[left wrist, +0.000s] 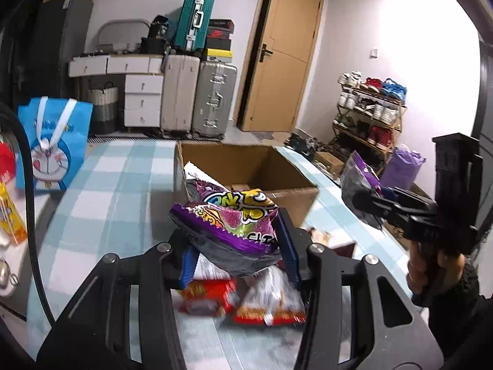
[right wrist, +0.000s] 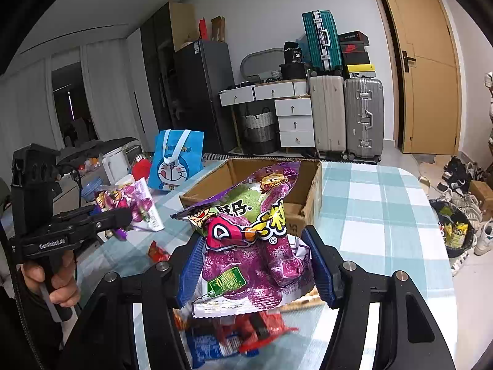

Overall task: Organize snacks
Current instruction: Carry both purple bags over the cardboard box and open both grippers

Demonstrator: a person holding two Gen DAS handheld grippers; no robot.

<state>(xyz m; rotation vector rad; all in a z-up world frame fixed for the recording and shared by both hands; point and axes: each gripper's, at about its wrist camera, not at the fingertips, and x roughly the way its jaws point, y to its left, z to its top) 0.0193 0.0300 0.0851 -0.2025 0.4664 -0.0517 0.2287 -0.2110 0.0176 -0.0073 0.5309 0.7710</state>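
My left gripper [left wrist: 240, 246] is shut on a purple candy bag [left wrist: 228, 219] and holds it above the checked table, just short of the open cardboard box [left wrist: 246, 166]. My right gripper [right wrist: 255, 265] is shut on another purple candy bag [right wrist: 249, 243], held up in front of the same box [right wrist: 311, 185]. The right gripper with its bag shows in the left wrist view [left wrist: 369, 206], to the right of the box. The left gripper with its bag shows in the right wrist view [right wrist: 123, 212], left of the box.
Red snack packs [left wrist: 240, 299] lie on the table under the left gripper; red and blue packs [right wrist: 234, 333] lie under the right one. A blue Doraemon bag [left wrist: 52, 145] stands at the table's left. Suitcases, drawers and a shoe rack [left wrist: 369, 111] stand beyond.
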